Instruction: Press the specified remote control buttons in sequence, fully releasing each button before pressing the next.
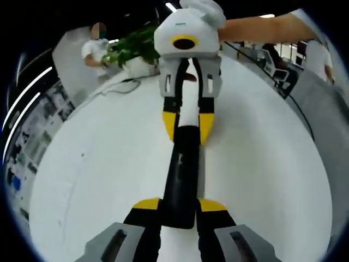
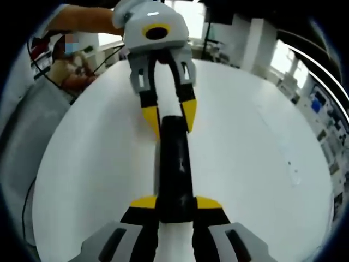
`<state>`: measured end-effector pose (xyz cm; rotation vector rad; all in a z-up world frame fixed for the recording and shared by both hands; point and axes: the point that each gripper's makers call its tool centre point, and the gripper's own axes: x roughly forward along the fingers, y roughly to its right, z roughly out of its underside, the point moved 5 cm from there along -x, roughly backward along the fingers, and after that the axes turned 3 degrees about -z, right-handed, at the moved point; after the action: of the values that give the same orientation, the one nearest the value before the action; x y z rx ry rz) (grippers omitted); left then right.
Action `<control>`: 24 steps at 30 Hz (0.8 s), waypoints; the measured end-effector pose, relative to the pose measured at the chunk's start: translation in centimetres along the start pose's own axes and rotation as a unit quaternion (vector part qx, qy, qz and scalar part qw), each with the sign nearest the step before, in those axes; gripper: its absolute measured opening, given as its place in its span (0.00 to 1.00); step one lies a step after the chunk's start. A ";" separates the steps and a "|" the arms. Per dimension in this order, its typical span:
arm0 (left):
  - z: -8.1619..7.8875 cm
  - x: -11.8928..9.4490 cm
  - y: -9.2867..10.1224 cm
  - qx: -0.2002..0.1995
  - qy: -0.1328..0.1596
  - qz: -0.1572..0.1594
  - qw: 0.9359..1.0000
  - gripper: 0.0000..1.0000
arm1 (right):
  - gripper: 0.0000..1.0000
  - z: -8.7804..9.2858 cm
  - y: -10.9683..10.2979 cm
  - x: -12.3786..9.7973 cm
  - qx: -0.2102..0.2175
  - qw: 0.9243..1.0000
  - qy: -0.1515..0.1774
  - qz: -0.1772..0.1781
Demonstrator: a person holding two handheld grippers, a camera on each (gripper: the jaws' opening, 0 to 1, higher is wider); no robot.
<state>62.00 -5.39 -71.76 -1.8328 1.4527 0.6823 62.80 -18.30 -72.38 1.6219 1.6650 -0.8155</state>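
A long slim remote control, black along its middle and white toward its ends, is held lengthwise over the white table. In the left gripper view my left gripper is shut on its near end, yellow tips on both sides. My right gripper faces it from the top and is shut on the far white end. In the right gripper view the remote control runs from my right gripper up to my left gripper. The buttons are too blurred to make out.
A green plant and a cable lie at the table's far edge, near a seated person. A gloved hand holds the right gripper. Desks and chairs stand beyond the table.
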 end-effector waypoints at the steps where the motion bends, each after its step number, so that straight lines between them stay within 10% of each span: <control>1: -0.1 -0.2 0.1 0.001 0.001 -0.001 1.000 0.23 | 0.19 -0.1 -0.2 -0.2 -0.001 1.000 -0.001 0.001; 24: -1.6 -3.7 9.1 -0.002 0.005 -0.005 1.000 0.23 | 0.19 -1.2 -10.1 -2.2 -0.016 1.000 -0.008 0.000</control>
<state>52.32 -5.60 -69.75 -1.8477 1.4486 0.6728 52.73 -18.98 -70.05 1.5896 1.6585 -0.7948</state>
